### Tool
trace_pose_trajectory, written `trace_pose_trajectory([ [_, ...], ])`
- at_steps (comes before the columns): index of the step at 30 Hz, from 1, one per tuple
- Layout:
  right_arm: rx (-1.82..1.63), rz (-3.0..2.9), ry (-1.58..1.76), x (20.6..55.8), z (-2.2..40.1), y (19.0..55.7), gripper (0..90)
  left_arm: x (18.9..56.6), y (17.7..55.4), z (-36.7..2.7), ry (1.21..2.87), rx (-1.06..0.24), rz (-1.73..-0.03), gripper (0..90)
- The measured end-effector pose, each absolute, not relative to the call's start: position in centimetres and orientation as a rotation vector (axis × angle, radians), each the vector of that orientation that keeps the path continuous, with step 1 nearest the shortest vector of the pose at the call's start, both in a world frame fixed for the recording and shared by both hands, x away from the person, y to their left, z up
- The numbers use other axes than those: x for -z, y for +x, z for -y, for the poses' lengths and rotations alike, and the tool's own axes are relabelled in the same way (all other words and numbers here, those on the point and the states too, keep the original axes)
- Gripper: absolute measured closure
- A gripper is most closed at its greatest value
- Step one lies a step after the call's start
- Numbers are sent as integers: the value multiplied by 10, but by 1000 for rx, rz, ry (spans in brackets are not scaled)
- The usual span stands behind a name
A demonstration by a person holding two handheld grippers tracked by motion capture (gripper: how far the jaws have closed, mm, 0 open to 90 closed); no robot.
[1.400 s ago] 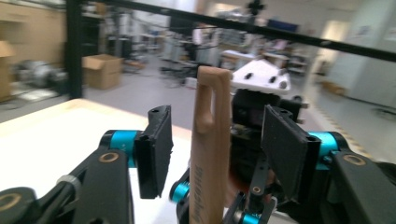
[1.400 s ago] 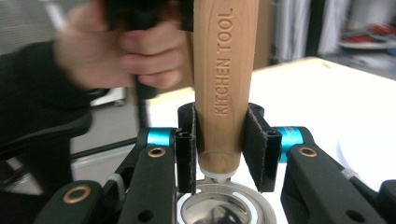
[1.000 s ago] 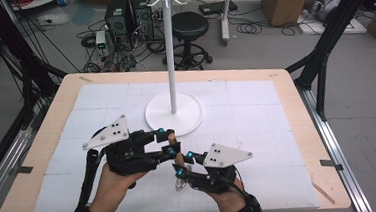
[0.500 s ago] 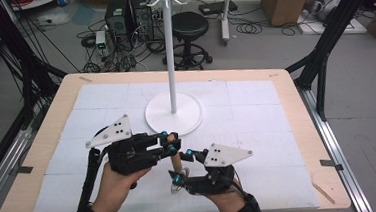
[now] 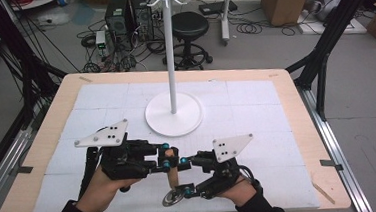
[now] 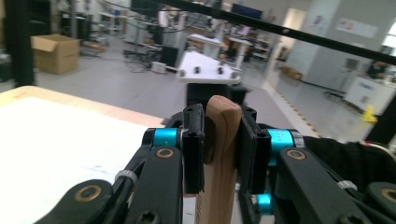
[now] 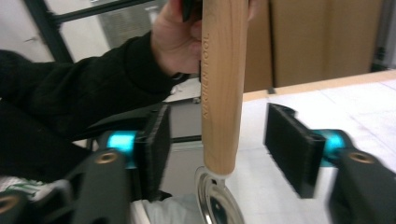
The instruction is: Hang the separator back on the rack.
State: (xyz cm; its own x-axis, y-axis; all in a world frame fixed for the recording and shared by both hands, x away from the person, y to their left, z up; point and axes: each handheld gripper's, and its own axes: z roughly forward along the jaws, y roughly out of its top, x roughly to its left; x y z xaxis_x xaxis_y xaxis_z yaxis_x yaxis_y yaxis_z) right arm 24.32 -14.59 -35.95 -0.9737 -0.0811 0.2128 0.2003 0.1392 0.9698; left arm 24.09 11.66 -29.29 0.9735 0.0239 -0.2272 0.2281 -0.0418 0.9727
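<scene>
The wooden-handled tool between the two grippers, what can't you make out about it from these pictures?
- Metal end: small in the high view, cut off by the bottom edge in the right gripper view, so its type is unclear.
- Lettering on the wooden handle: too blurred to read.
- Handle's lower part, left gripper view: hidden behind the left gripper.

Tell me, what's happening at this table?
A person holds a gripper in each hand over a white mat. The left gripper is shut on the wooden handle of a utensil with a metal end. The right gripper is open, one jaw on each side of the handle, not touching it. A white stand with hooks on top rises behind them on the table.
</scene>
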Motion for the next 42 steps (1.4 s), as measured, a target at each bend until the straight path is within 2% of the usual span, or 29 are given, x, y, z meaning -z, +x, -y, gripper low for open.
trace_pose_trajectory([
  [1,1922,2165,-103,360,144,245,494,293,240,-116,1607,174,-186,739],
  [8,1913,2076,-8,360,138,246,650,292,238,-115,1591,206,-140,739],
  [14,1930,2056,10,360,137,246,715,291,238,-115,1563,215,-138,739],
  [17,1949,2067,-35,359,138,246,722,290,237,-120,1559,133,-185,725],
  [19,1971,2088,-74,359,139,247,724,290,236,-128,1521,86,-252,538],
  [22,1974,2120,-169,358,140,250,725,291,237,-146,1494,22,-313,441],
  [25,1989,2158,-210,354,140,251,725,297,233,-169,1488,-71,-392,307],
  [27,2004,2182,-238,351,139,252,725,305,230,-186,1484,-133,-442,255],
  [33,2036,2220,-305,343,136,261,726,343,223,-229,1529,-273,-583,219],
  [42,2094,2265,-326,307,126,296,725,378,224,-254,1599,-349,-697,212],
])
